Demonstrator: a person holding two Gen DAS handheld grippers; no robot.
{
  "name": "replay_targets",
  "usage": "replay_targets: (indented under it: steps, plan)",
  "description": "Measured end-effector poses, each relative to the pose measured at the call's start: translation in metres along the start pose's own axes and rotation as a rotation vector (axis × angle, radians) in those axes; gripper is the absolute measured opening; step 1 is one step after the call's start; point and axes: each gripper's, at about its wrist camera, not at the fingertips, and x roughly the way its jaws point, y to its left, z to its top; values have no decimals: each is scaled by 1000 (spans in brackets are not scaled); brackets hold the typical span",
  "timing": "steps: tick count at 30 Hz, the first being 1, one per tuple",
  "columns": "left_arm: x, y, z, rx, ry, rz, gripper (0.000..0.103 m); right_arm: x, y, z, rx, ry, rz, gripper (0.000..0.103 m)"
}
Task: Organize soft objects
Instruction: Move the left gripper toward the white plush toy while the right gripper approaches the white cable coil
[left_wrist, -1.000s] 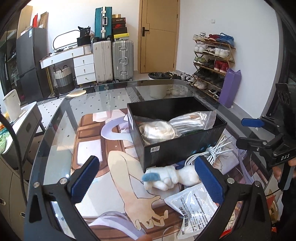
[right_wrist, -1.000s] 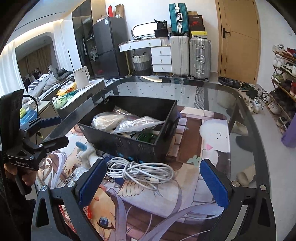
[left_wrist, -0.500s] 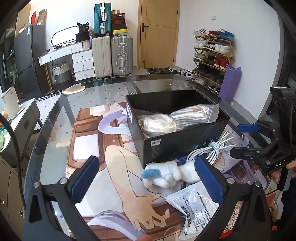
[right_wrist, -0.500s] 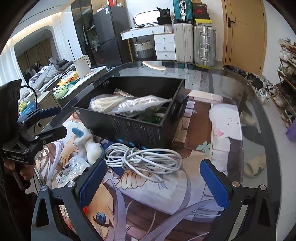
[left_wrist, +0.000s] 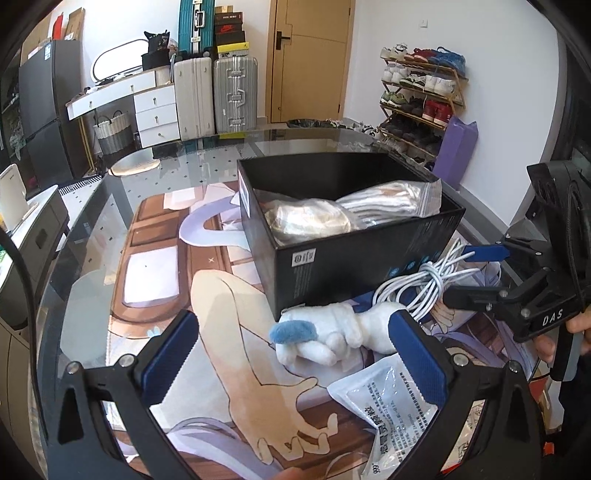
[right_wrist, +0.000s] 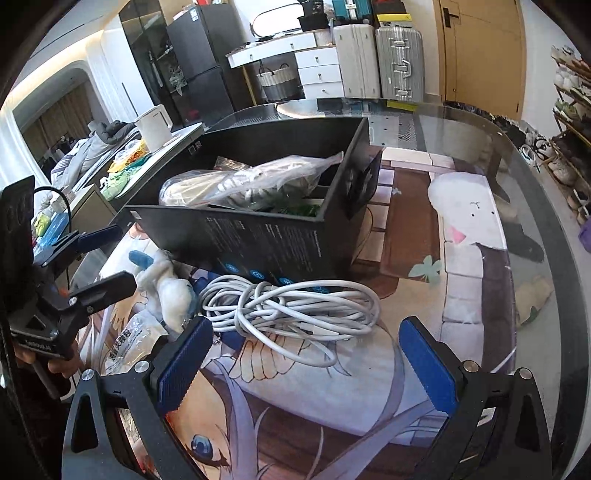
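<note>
Centre of frame, black box (left_wrist: 354, 254) holds two bagged soft items | plush toy (left_wrist: 325, 332), white cable (right_wrist: 291, 306), sealed pouch (left_wrist: 391, 410) lie on surface, unpacked | both my hand-held grippers, left (left_wrist: 291, 358) and right (right_wrist: 306, 354), spread, empty

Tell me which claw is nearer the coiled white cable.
Right. The right claw hangs open just in front of the coiled white cable, framing it. The left claw is open off to the cable's side, lined up on the white plush toy instead.
</note>
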Motion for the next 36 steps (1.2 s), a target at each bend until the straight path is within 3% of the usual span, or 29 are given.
replay_targets:
  steps: [15, 22, 29, 36]
  plan:
    - [5, 3, -3, -17, 0, 6, 103, 11, 3, 0, 24, -19, -10, 101]
    - [6, 4, -3, -25, 4, 3, 103, 12, 10, -2, 3, -31, -19, 92]
    - [6, 4, -4, -25, 4, 1, 103, 8, 3, -1, 27, -47, 26, 78]
    - [6, 6, -4, -31, 7, -3, 103, 1, -2, -1, 18, -48, 39, 76]
